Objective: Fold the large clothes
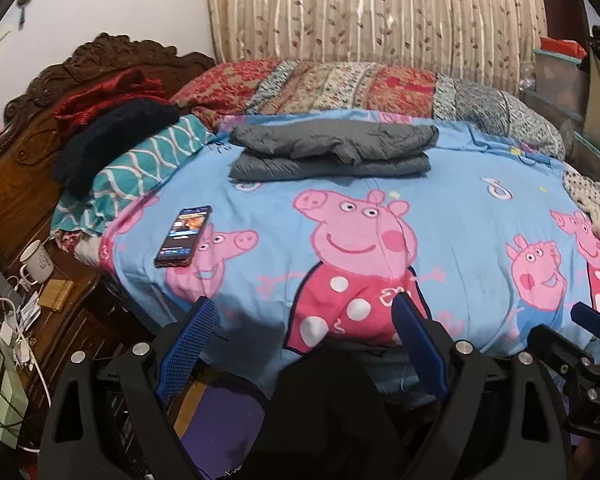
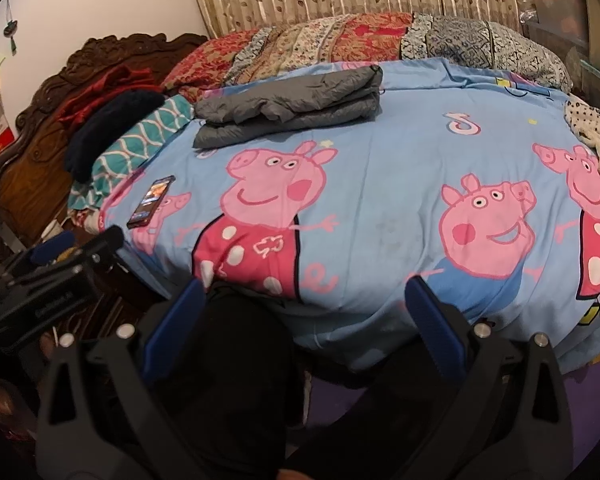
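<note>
Smartphone [image 1: 184, 236], screen lit, lies ahead and left of the left gripper [image 1: 304, 312], on the pig-print bedsheet [image 1: 452, 220]. Left gripper: jaws spread wide, nothing between them, poised above the near edge of the bed. Grey padded garment [image 1: 330, 152], the task's object, lies folded in a flat rectangular stack well ahead of both pairs of jaws, on the far part of the sheet just before the patchwork quilt [image 1: 340, 80]; from the right gripper [image 2: 306, 296] it sits ahead and to the left. Right gripper: jaws likewise wide apart and empty. Judged by its puffed, wrinkled shell, the garment is probably light, soft and compressible, with a smooth, possibly slippery surface; layers may slide apart if lifted by one. Suggested hold: pinch through all layers at the two near corners, or along the thick folded edge.
</note>
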The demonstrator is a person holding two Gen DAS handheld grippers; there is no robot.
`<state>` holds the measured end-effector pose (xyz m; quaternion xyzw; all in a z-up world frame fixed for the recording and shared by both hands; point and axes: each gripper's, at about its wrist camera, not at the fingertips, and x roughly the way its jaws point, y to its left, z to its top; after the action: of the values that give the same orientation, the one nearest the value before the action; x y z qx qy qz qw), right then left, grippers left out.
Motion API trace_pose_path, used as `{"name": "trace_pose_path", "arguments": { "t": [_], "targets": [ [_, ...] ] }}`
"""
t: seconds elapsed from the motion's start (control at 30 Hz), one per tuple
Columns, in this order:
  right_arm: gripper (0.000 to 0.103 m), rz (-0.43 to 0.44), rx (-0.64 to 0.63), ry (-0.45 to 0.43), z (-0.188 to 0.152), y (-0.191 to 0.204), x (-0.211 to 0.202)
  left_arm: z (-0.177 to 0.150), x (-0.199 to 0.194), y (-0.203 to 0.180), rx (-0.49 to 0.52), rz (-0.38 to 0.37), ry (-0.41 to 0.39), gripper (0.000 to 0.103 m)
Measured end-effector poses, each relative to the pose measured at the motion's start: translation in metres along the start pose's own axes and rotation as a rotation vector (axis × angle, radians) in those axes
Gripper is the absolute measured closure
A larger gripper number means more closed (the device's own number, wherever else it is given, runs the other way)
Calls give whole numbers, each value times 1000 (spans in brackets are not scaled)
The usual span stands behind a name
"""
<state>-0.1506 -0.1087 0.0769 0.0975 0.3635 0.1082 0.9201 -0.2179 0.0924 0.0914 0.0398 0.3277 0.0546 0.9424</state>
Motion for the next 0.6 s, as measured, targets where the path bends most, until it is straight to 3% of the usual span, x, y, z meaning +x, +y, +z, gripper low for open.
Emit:
{"name": "trace_pose_path", "arguments": {
  "t": [0.2,0.6],
  "targets": [
    [6,1,3,1,1,0,-1,0,-2,5,-15,18,-4,72],
    [6,6,31,2,0,-5,-2,-3,1,-7,60,27,20,72]
  ]
}}
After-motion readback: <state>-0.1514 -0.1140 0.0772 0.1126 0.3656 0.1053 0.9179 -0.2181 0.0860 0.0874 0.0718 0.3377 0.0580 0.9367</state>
